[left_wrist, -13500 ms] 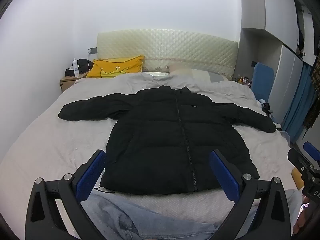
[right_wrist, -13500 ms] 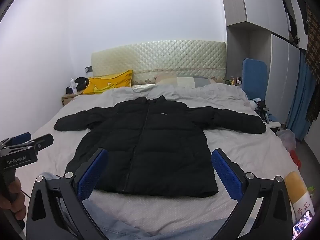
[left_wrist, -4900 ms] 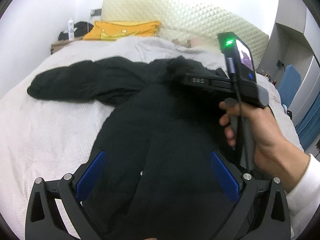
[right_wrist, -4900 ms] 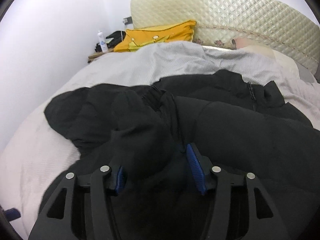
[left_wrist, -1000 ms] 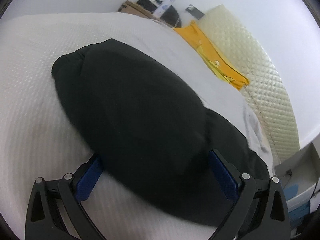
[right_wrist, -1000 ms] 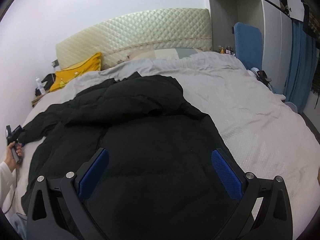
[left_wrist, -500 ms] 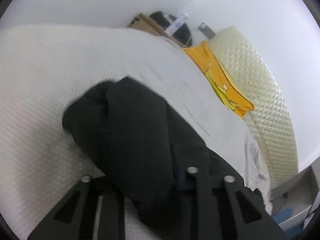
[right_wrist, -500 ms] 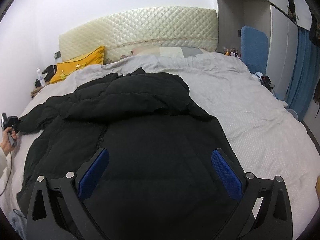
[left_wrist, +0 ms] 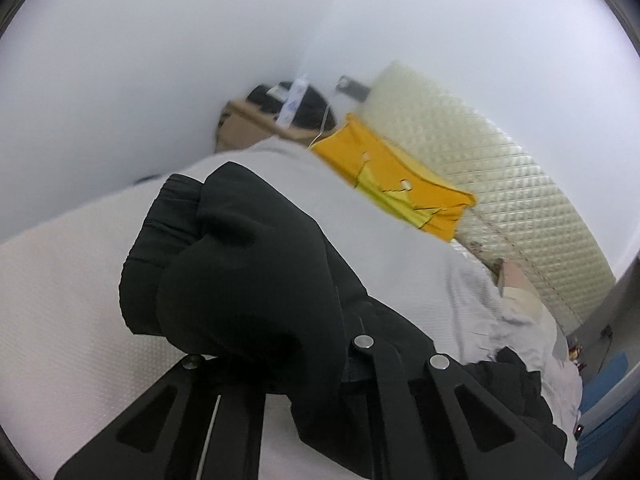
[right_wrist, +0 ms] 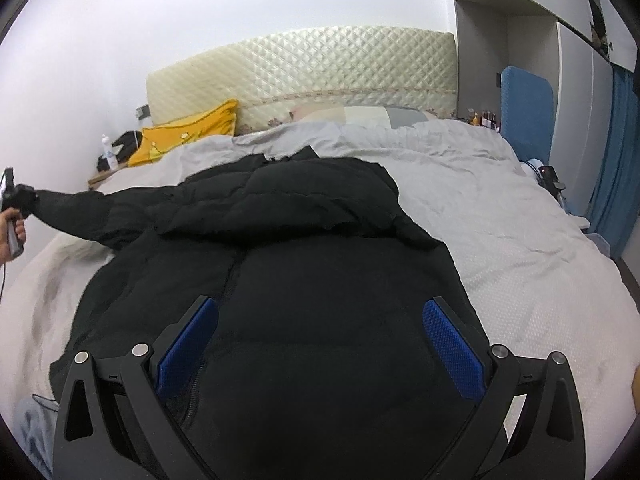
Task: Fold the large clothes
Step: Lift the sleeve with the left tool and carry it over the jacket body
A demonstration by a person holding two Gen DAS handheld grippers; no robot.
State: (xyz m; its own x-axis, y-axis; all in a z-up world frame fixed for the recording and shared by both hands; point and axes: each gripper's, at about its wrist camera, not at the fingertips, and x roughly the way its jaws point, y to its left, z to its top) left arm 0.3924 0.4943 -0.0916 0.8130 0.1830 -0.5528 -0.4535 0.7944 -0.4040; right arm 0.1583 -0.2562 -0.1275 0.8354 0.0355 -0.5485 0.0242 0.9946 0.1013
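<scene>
Up close, the left hand-held gripper (left_wrist: 280, 364) has its jaws drawn tight together on the cuff end of the black jacket's sleeve (left_wrist: 224, 264), and the puffy fabric bulges out ahead of the black finger frames so that the pads themselves are hidden. In the right wrist view the same left hand-held gripper (right_wrist: 22, 196) shows at the far left edge, held in a person's hand (right_wrist: 9, 236), with the sleeve stretched from it back to the jacket body and raised off the bed (right_wrist: 520, 248).

The right hand-held gripper (right_wrist: 320, 340) stands wide open, its blue pads (right_wrist: 188, 344) spread to either side over the lower part of the black jacket (right_wrist: 320, 280); whether they touch the fabric cannot be told, and nothing is pinched between them.

The jacket lies spread on the grey bedcover, zip up the middle, with its other sleeve folded across the chest. Behind it are a yellow pillow (right_wrist: 188, 132) and a quilted cream headboard (right_wrist: 304, 68). A blue chair back (right_wrist: 526, 108) stands to the right of the bed.
</scene>
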